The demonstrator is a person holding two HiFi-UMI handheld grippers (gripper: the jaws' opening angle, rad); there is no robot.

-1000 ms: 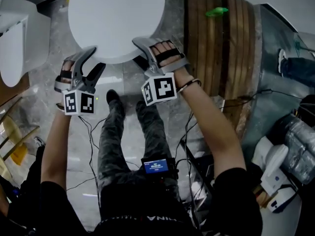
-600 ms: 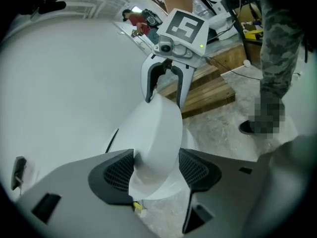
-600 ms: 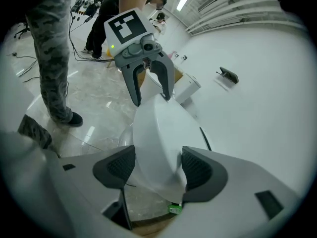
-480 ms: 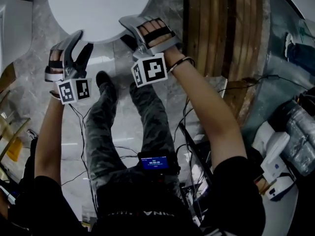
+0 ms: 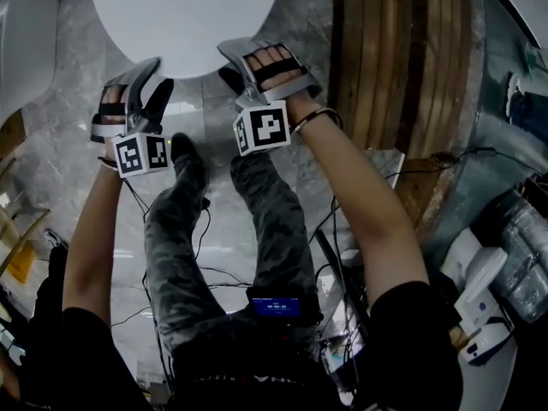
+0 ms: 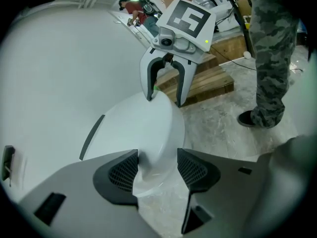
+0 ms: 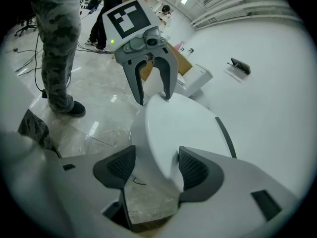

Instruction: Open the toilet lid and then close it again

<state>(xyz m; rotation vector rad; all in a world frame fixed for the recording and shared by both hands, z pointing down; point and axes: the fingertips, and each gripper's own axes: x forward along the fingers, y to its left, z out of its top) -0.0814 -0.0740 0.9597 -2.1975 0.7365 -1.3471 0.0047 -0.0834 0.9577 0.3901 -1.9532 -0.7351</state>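
White lid [image 5: 184,15] fills the top of the head view, and both grippers are right at its near rim, one to each side. Left gripper [image 6: 157,168] first: jaws spread wide, though they've just been closing a touch, and the lid's rim sits between the pads. I can't tell whether either pad presses on it. Over to the right gripper [image 7: 151,168]: jaws spread too, with the rim lying against the pad on the right of its own view. The other pad stands clear, with floor [image 5: 68,144] showing in the gap. Each gripper view catches the other gripper across the lid, its tips at the far rim. Whether the lid is fully down on the bowl, I can't tell. Below the lid, on the grey marble floor, a dark shoe [image 5: 181,148] points up between the two grippers, with camouflage trousers [image 5: 274,221] above it in frame. Wooden planks [image 5: 402,75] lie on the right, beside the lid.
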